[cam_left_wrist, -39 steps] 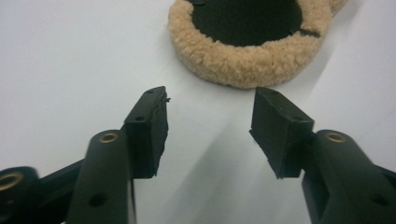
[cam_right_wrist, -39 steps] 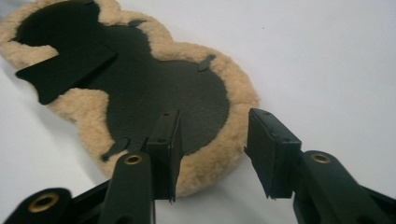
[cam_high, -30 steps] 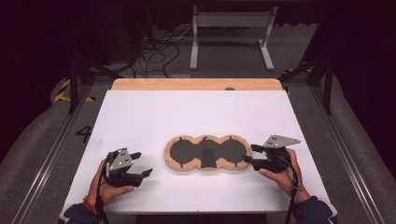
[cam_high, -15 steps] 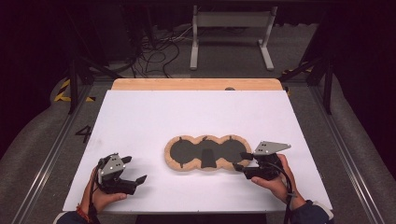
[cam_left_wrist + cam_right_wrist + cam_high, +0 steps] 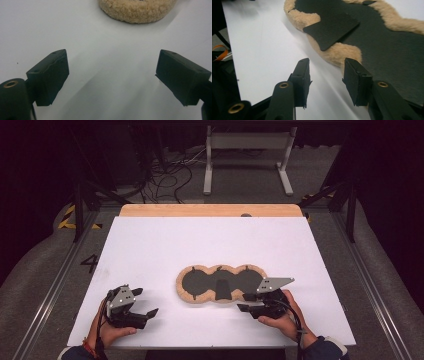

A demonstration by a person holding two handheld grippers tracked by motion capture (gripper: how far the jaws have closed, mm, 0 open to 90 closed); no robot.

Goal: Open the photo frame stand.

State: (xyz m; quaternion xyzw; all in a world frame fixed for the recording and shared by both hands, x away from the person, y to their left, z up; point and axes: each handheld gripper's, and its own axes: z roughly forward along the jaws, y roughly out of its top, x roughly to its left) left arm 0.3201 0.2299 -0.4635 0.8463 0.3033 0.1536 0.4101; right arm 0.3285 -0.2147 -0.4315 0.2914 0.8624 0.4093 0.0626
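Note:
A three-lobed black pad (image 5: 197, 282) with a tan fleece rim lies flat on the white table (image 5: 210, 240), with a black flap (image 5: 223, 287) across its middle. My right gripper (image 5: 244, 302) is open at the pad's near right edge, pointing left. In the right gripper view the jaws (image 5: 327, 72) stand apart just short of the fleece rim (image 5: 337, 53), below the flap (image 5: 332, 27). My left gripper (image 5: 145, 301) is open near the table's front left, a short way left of the pad. In the left gripper view its wide-open jaws (image 5: 112, 67) hold nothing, and the fleece rim (image 5: 137, 10) lies ahead.
A wooden strip (image 5: 210, 210) runs along the table's far edge. Metal rails (image 5: 55, 285) flank both sides. Beyond the table are cables (image 5: 165, 175) and a white stand (image 5: 245, 155) on the floor. The table's far half is bare white surface.
My right gripper has slid left and nearer along the pad's front right edge. My left gripper has drawn back slightly toward the table's front left.

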